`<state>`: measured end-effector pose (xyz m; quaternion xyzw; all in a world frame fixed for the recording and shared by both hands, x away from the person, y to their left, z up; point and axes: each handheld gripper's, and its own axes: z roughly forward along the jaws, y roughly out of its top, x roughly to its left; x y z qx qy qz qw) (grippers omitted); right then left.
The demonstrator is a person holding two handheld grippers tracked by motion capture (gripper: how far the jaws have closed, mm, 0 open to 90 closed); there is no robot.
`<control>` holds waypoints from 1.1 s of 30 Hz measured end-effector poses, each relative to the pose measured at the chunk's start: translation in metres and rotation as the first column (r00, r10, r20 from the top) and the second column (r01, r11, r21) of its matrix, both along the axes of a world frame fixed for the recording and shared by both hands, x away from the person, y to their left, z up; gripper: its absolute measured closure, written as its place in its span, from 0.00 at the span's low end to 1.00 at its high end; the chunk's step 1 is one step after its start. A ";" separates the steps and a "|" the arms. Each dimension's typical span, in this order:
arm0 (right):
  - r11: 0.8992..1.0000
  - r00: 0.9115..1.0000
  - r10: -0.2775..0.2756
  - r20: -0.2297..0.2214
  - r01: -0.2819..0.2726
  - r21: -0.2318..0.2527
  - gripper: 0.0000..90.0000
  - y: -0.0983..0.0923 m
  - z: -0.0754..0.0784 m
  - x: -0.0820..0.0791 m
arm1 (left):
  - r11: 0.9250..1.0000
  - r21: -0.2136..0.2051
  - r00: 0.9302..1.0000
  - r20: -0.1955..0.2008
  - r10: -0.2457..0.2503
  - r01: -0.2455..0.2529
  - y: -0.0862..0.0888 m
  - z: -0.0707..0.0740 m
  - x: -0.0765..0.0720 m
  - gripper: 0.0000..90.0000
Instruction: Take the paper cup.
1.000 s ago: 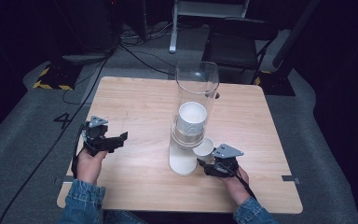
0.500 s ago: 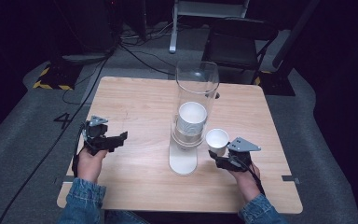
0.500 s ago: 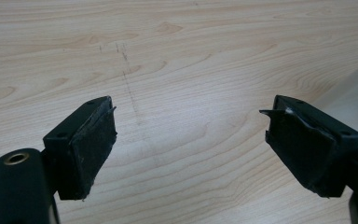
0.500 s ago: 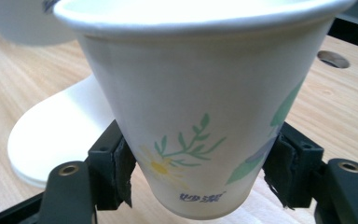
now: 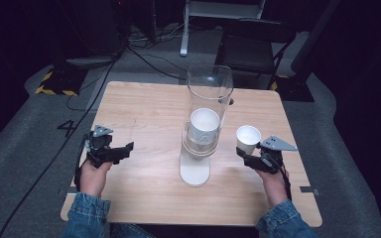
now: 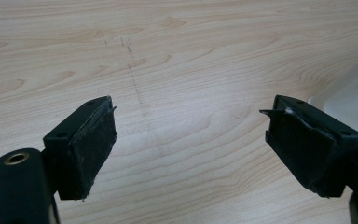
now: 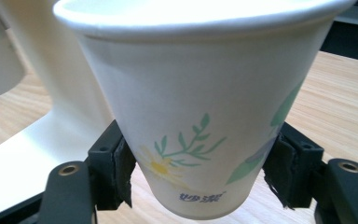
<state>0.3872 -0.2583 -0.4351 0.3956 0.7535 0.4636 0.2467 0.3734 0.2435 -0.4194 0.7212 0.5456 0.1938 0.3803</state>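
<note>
**Cup's in your right gripper, left one's just sitting there**

From the high view: your right gripper (image 5: 248, 154) has the white paper cup with the flower print (image 5: 248, 138) clamped near its bottom, upright, mouth up, lifted off the light wooden table (image 5: 149, 109). It's to the right of the tall clear plastic cup dispenser on its white base (image 5: 204, 124), which has a stack of white cups (image 5: 203, 126) inside the tube. Cup and dispenser are near each other but apart. Your left gripper (image 5: 124, 149) is over on the left side of the table, well away from all that.

Left gripper view: your jaws are spread wide with nothing between them, bare wood grain below, and a bit of the dispenser's white base (image 6: 349, 95) at the right edge.

Right gripper view: both pads (image 7: 123, 170) are pressed on the lower sides of the cup (image 7: 200, 116), daisy and green leaves facing you. The dispenser's white base (image 7: 42, 135) sits off to the left behind it.
</note>
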 end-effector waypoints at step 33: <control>0.996 0.994 -0.088 -0.069 0.089 0.015 0.36 -0.023 -0.040 0.064 | 0.999 0.032 0.999 -0.036 0.033 -0.032 0.017 -0.010 -0.032 0.18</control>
